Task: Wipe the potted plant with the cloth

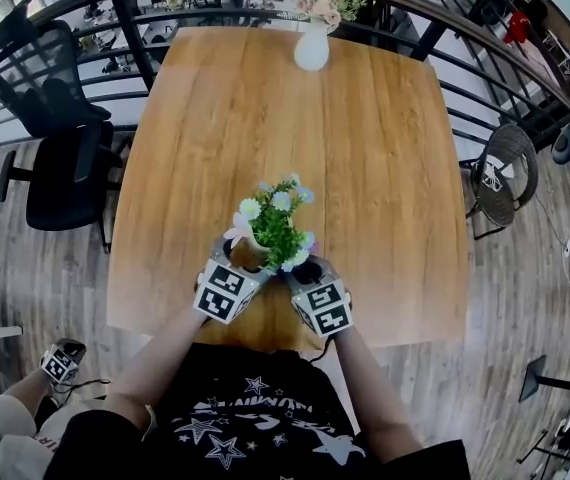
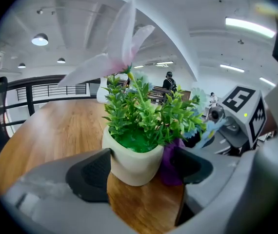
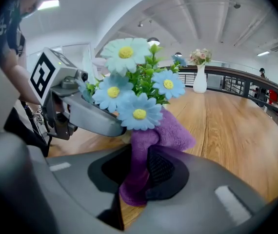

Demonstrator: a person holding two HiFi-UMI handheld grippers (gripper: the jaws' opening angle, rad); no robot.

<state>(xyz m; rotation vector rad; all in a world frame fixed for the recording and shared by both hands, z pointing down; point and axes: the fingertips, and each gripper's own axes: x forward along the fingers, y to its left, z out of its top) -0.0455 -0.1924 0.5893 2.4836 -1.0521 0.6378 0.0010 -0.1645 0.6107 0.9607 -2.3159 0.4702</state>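
Potted plant [image 1: 270, 230] near table [image 1: 385, 168] front edge; vase [image 1: 311, 48] at far edge.

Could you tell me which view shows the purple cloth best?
The right gripper view: the purple cloth sits central, pinched between the fingers. The left gripper view shows a sliver beside the pot; the head view, almost nothing.
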